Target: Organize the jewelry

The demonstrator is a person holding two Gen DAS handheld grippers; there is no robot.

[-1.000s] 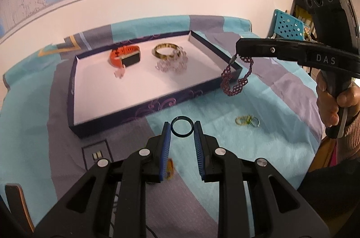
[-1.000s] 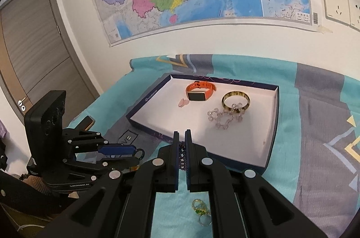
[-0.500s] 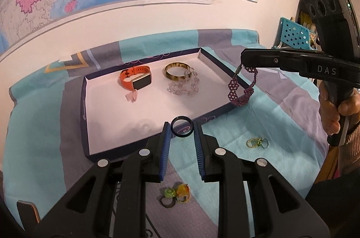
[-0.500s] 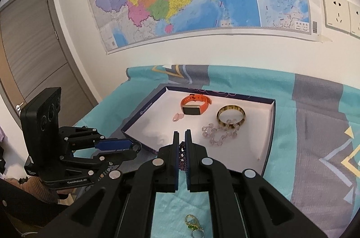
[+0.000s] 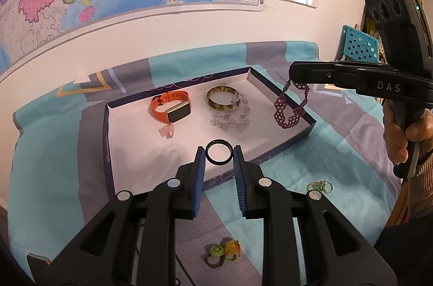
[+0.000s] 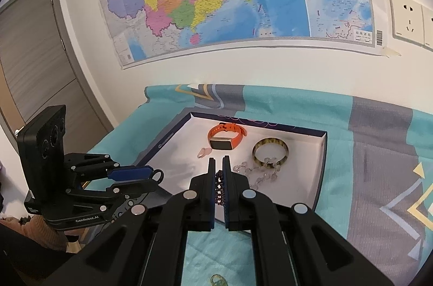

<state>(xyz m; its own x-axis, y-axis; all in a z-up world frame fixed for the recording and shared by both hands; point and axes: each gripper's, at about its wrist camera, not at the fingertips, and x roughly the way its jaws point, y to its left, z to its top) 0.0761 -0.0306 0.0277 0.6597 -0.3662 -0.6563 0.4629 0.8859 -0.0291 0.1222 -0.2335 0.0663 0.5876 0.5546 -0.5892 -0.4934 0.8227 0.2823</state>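
- Left gripper [image 5: 218, 156]: black ring [image 5: 218, 155] is being gripped between fingers, now being carried over the tray [image 5: 281, 144] near edge.
- Right gripper [image 6: 219, 172]: purple beaded bracelet [image 5: 291, 107] is being clamped, being brought over the tray's 3 o'clock wall; drop-off is judged imminent.

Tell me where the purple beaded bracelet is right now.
In the left wrist view, the purple beaded bracelet dangles from the shut right gripper, above the right wall of the jewelry box, right of the clear bead bracelet.
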